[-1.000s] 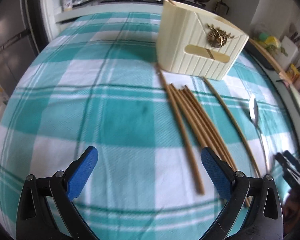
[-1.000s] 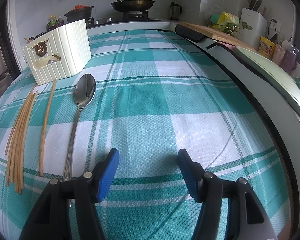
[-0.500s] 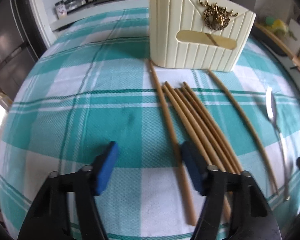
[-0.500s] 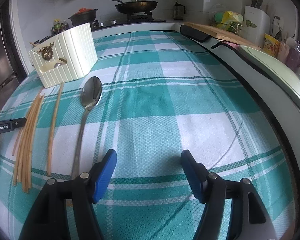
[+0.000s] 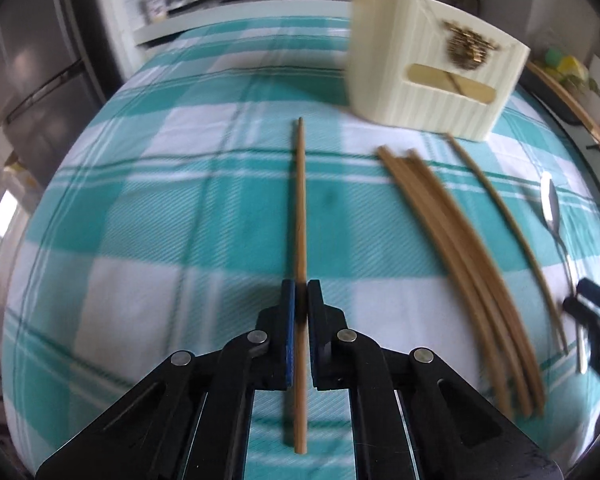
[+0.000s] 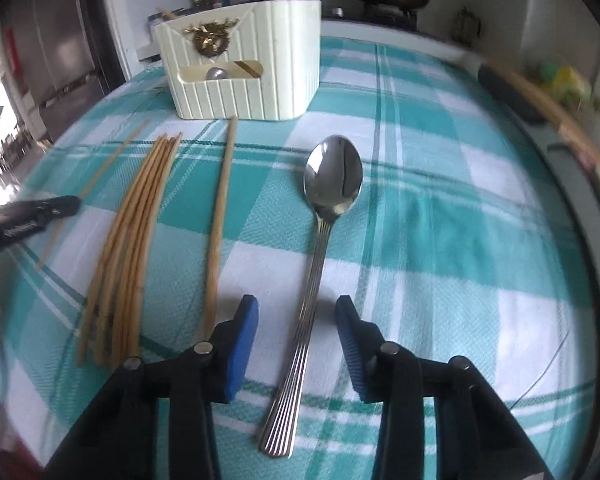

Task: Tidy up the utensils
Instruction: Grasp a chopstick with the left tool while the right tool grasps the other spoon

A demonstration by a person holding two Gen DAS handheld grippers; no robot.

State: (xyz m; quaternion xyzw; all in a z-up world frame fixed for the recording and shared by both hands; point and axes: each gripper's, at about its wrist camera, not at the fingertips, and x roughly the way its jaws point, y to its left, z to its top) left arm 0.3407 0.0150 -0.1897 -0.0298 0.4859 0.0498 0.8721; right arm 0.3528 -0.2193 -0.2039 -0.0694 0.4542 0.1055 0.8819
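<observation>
While the left gripper (image 5: 299, 312) pinches one chopstick (image 5: 300, 208) between its jaws, the right gripper (image 6: 296, 320) hovers with jaws spread astride the spoon (image 6: 328, 208) handle; the cream holder (image 6: 244, 64) stands beyond on the bench (image 6: 440, 220), a chopstick and something round and shiny showing through its front slot.

No legible text in either view; white lettering on the left hand-held gripper (image 6: 28, 216) is too blurred to read.

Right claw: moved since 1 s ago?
Yes. The right claw has shifted left toward the cream holder; its open jaws now straddle the spoon handle, which earlier lay off to its left.
</observation>
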